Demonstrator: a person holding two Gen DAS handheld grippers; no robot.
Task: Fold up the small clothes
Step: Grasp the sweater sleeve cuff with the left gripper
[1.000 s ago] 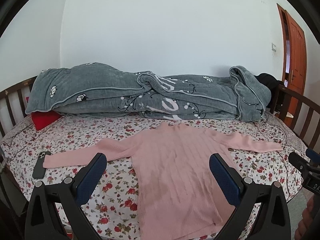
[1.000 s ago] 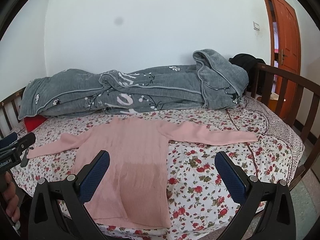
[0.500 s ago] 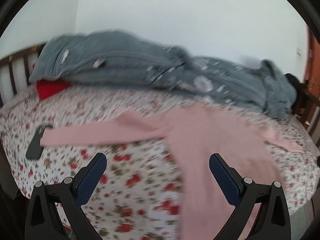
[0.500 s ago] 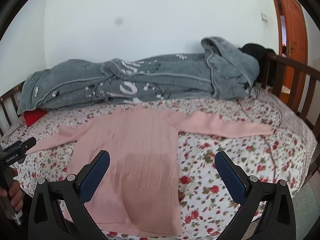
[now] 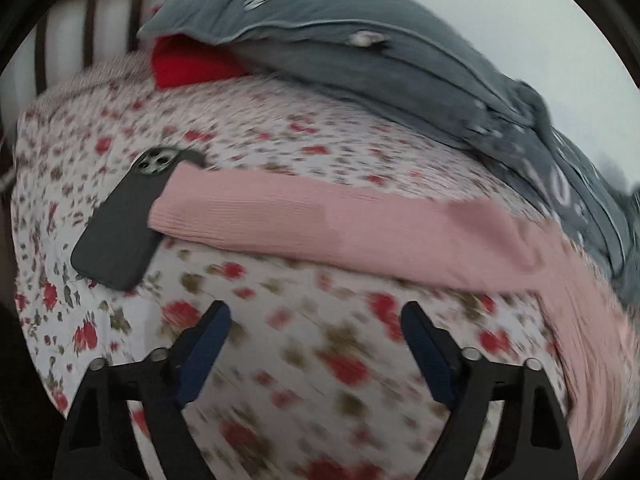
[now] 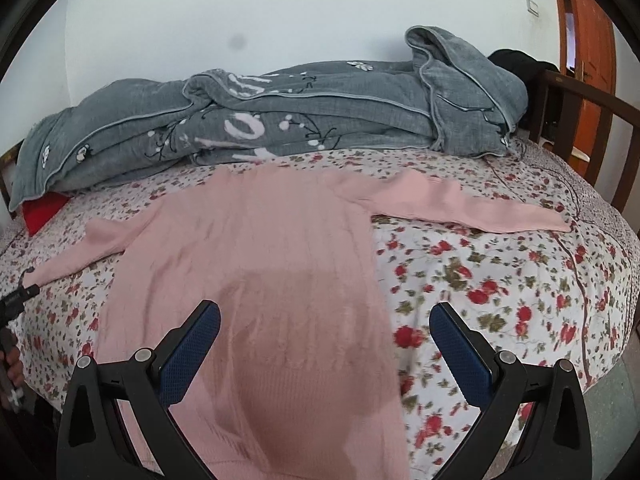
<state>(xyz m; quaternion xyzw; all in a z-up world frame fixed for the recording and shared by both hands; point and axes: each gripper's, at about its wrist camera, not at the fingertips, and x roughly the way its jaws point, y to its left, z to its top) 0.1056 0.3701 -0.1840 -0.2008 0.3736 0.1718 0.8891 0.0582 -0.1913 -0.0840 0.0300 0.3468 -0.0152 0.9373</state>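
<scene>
A pink knit sweater [image 6: 256, 264] lies flat on the flowered bed sheet [image 6: 480, 280], both sleeves spread out. Its left sleeve [image 5: 320, 220] crosses the left wrist view, the cuff resting on a dark phone [image 5: 120, 228]. My left gripper [image 5: 316, 320] hovers over bare sheet just below that sleeve; its jaws are closing and nothing is between them. In the right wrist view my right gripper [image 6: 326, 312] stands open above the sweater's lower body, over a darker patch, holding nothing.
A bunched grey quilt [image 6: 280, 108] fills the back of the bed, with a red pillow [image 5: 188, 66] under its left end. Wooden rails [image 6: 580, 120] edge the bed. An orange door [image 6: 588, 40] is at the right. A hand [image 6: 12, 364] shows at the left edge.
My left gripper swung left and down toward the left sleeve and phone, and its jaws narrowed. The right gripper dropped closer to the sweater's body.
</scene>
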